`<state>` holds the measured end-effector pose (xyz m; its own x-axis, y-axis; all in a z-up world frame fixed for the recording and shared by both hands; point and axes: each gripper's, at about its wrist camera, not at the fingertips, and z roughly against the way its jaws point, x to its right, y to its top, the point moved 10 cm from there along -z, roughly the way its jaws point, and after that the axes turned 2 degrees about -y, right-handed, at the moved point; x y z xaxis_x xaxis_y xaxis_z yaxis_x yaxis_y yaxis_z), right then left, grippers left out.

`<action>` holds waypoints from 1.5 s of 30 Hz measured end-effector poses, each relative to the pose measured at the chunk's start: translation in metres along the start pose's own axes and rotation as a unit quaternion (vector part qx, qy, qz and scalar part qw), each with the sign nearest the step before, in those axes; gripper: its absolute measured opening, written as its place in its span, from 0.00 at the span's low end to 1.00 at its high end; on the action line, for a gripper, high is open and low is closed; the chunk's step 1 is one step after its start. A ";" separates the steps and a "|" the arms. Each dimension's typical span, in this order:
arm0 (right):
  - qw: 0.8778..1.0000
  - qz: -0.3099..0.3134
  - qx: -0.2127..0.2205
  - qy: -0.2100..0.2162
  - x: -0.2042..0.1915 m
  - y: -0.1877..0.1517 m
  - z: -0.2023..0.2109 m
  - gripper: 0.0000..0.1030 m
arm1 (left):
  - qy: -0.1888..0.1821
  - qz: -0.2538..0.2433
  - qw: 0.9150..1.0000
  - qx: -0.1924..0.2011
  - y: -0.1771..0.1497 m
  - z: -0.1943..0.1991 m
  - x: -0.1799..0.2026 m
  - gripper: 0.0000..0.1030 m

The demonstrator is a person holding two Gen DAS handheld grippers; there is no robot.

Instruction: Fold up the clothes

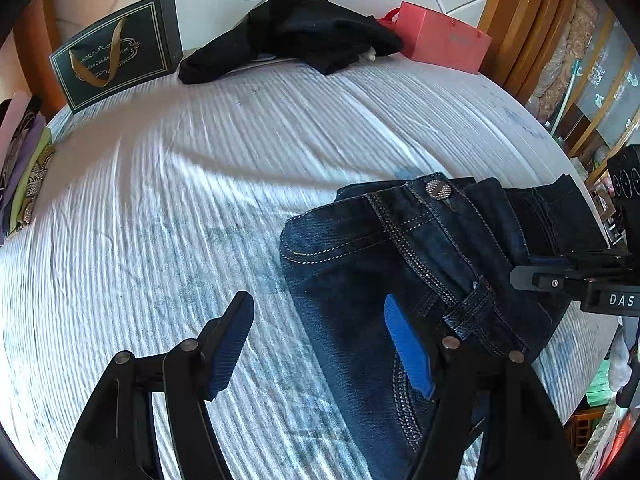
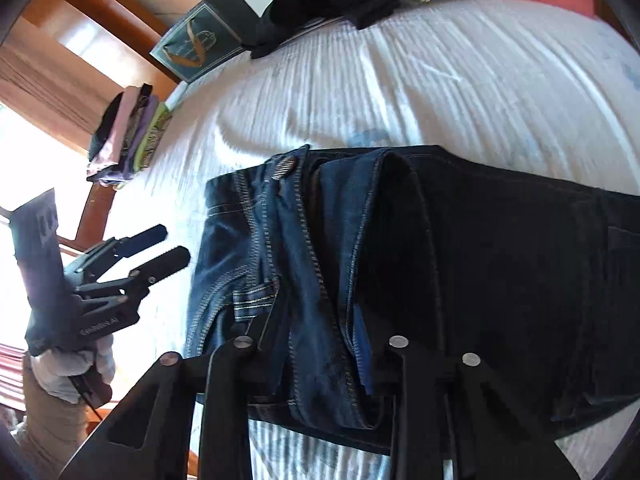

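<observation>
Across the bed (image 1: pixel 168 184), whose white ribbed cover is lightly creased, the jeans (image 1: pixel 360 280) lie near the edge closest to me; every place below is given from the jeans. They are dark blue denim, stiff and heavy-looking, with pale contrast stitching, a belt loop and a round metal button (image 1: pixel 439 189) at the waistband. The waistband end faces the headboard, and the long axis appears to run from there back toward me, though the legs pass beneath both cameras and their lie cannot be told.

My right hand-held gripper (image 2: pixel 320 312) sits directly over the jeans at the open fly, where the cloth is bunched into thick layers between its fingers; I judge it clamped on that denim, though the fingertips are buried in the folds. It is the nearer of the two. My left hand-held gripper (image 1: pixel 320 344) stands at the jeans' left edge, fingers wide apart and holding nothing, one blue ribbed pad (image 1: pixel 408 348) above the denim and the other above bare cover. I judge any coming fold to turn on that left edge, just beside the empty fingers.

Beyond the jeans, by the headboard, lie a crumpled black garment (image 1: pixel 304 36), a dark gift bag (image 1: pixel 120 52) and a pink paper bag (image 1: pixel 444 36). Far left of the jeans stands a stack of folded clothes (image 2: pixel 128 132).
</observation>
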<state>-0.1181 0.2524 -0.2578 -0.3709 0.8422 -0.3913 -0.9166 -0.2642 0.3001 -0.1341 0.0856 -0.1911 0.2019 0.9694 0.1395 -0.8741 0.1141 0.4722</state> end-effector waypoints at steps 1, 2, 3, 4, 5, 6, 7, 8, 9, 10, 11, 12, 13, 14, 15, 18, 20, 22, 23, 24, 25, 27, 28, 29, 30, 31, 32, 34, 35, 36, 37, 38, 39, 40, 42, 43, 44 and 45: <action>1.000 -0.015 -0.002 -0.016 0.012 -0.004 0.002 0.25 | -0.004 -0.003 1.000 0.001 0.002 -0.001 0.007 0.67; 0.999 -0.030 -0.011 -0.032 0.027 -0.010 0.000 0.25 | -0.006 -0.009 1.000 0.001 0.003 -0.003 0.014 0.67; 0.998 -0.047 -0.021 -0.033 0.041 -0.017 -0.004 0.25 | -0.007 -0.017 1.000 -0.002 0.003 -0.007 0.023 0.67; 0.997 -0.063 -0.025 -0.022 0.051 -0.023 -0.006 0.18 | -0.008 -0.025 1.000 -0.006 0.001 -0.014 0.032 0.67; 0.997 -0.075 -0.024 -0.005 0.057 -0.027 -0.004 0.19 | -0.004 -0.030 0.999 -0.014 -0.003 -0.022 0.038 0.67; 0.996 -0.084 -0.018 0.016 0.058 -0.029 0.002 0.22 | -0.001 -0.036 0.999 -0.023 -0.007 -0.031 0.045 0.67; 0.996 -0.088 -0.010 0.027 0.060 -0.030 0.010 0.42 | 0.006 -0.041 0.999 -0.029 -0.010 -0.039 0.050 0.67; 0.996 -0.087 0.000 0.028 0.064 -0.030 0.018 0.70 | 0.020 -0.046 0.998 -0.030 -0.011 -0.044 0.052 0.70; 0.996 -0.086 0.011 0.028 0.069 -0.030 0.029 0.78 | 0.031 -0.047 0.998 -0.031 -0.012 -0.048 0.053 0.72; 0.996 -0.086 0.024 0.026 0.075 -0.030 0.040 0.78 | 0.030 -0.042 0.998 -0.031 -0.011 -0.048 0.052 0.73; 0.995 -0.085 0.037 0.026 0.081 -0.028 0.051 0.78 | 0.029 -0.037 0.998 -0.031 -0.010 -0.047 0.052 0.73; 0.995 -0.082 0.054 0.028 0.087 -0.025 0.064 0.78 | 0.027 -0.031 0.999 -0.030 -0.009 -0.045 0.052 0.73; 0.994 -0.077 0.073 0.029 0.093 -0.021 0.078 0.78 | 0.021 -0.021 0.999 -0.026 -0.009 -0.040 0.052 0.73; 0.993 -0.069 0.091 0.031 0.098 -0.017 0.090 0.78 | 0.019 -0.010 1.000 -0.018 -0.008 -0.032 0.051 0.73; 0.992 -0.057 0.104 0.034 0.102 -0.013 0.102 0.78 | 0.017 0.001 1.000 -0.011 -0.007 -0.025 0.051 0.73; 0.992 -0.027 0.111 0.047 0.114 -0.003 0.118 0.81 | 0.022 0.027 0.999 0.016 -0.006 -0.006 0.048 0.73; 0.994 -0.006 0.086 0.060 0.114 -0.002 0.110 0.81 | 0.031 0.051 0.998 0.025 -0.009 0.002 0.044 0.73; 0.995 0.016 0.060 0.073 0.112 -0.003 0.100 0.71 | 0.042 0.080 0.996 0.026 -0.014 0.007 0.037 0.73; 0.995 0.025 0.048 0.080 0.108 -0.006 0.093 0.60 | 0.049 0.091 0.994 0.025 -0.016 0.008 0.033 0.73; 0.995 0.033 0.036 0.089 0.102 -0.009 0.087 0.59 | 0.056 0.103 0.993 0.024 -0.019 0.010 0.029 0.73; 0.994 0.042 0.026 0.098 0.094 -0.012 0.080 0.59 | 0.062 0.113 0.991 0.023 -0.021 0.013 0.025 0.73; 0.992 0.058 0.011 0.111 0.074 -0.018 0.067 0.59 | 0.069 0.127 0.989 0.027 -0.027 0.020 0.014 0.73; 0.991 0.065 0.006 0.116 0.064 -0.018 0.059 0.59 | 0.070 0.131 0.988 0.028 -0.029 0.024 0.009 0.73; 0.991 0.069 0.002 0.119 0.056 -0.016 0.052 0.61 | 0.069 0.130 0.989 0.028 -0.030 0.026 0.004 0.73; 0.990 0.071 0.000 0.121 0.049 -0.014 0.045 0.65 | 0.069 0.127 0.989 0.028 -0.030 0.028 -0.001 0.73; 0.990 0.072 -0.003 0.125 0.041 -0.012 0.038 0.74 | 0.070 0.120 0.990 0.029 -0.030 0.031 -0.006 0.73; 0.990 0.071 -0.003 0.126 0.034 -0.009 0.030 0.78 | 0.070 0.113 0.991 0.030 -0.030 0.035 -0.012 0.73; 0.992 0.066 -0.001 0.112 0.022 -0.004 0.016 0.78 | 0.064 0.103 0.992 0.032 -0.028 0.038 -0.024 0.73; 0.992 0.066 0.001 0.105 0.017 -0.005 0.014 0.78 | 0.057 0.097 0.993 0.034 -0.027 0.039 -0.028 0.73; 0.993 0.066 0.003 0.099 0.012 -0.007 0.011 0.78 | 0.050 0.091 0.994 0.034 -0.026 0.039 -0.032 0.73; 0.993 0.066 0.005 0.093 0.007 -0.008 0.009 0.78 | 0.044 0.085 0.995 0.033 -0.026 0.037 -0.035 0.73; 0.994 0.066 0.007 0.087 0.002 -0.009 0.007 0.78 | 0.040 0.080 0.996 0.029 -0.025 0.034 -0.038 0.73; 0.995 0.066 0.010 0.081 -0.002 -0.010 0.005 0.74 | 0.035 0.076 0.996 0.023 -0.025 0.029 -0.040 0.73; 0.995 0.066 0.012 0.075 -0.007 -0.011 0.003 0.53 | 0.030 0.071 0.997 0.018 -0.025 0.024 -0.042 0.73; 0.996 0.066 0.016 0.062 -0.017 -0.013 -0.002 0.43 | 0.023 0.059 0.998 0.010 -0.024 0.016 -0.039 0.73; 0.996 0.066 0.018 0.056 -0.022 -0.014 -0.004 0.38 | 0.021 0.051 0.998 0.005 -0.024 0.011 -0.037 0.73; 0.996 0.066 0.021 0.050 -0.027 -0.015 -0.006 0.29 | 0.023 0.042 0.999 0.000 -0.025 0.007 -0.034 0.73; 0.997 0.066 0.023 0.044 -0.032 -0.016 -0.008 0.28 | 0.028 0.036 0.999 -0.008 -0.027 0.002 -0.033 0.73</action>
<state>-0.0925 0.2264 -0.2572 -0.5014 0.7569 -0.4193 -0.8518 -0.3468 0.3925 -0.1162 0.0503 -0.2065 0.1128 0.9859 0.1238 -0.8924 0.0458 0.4489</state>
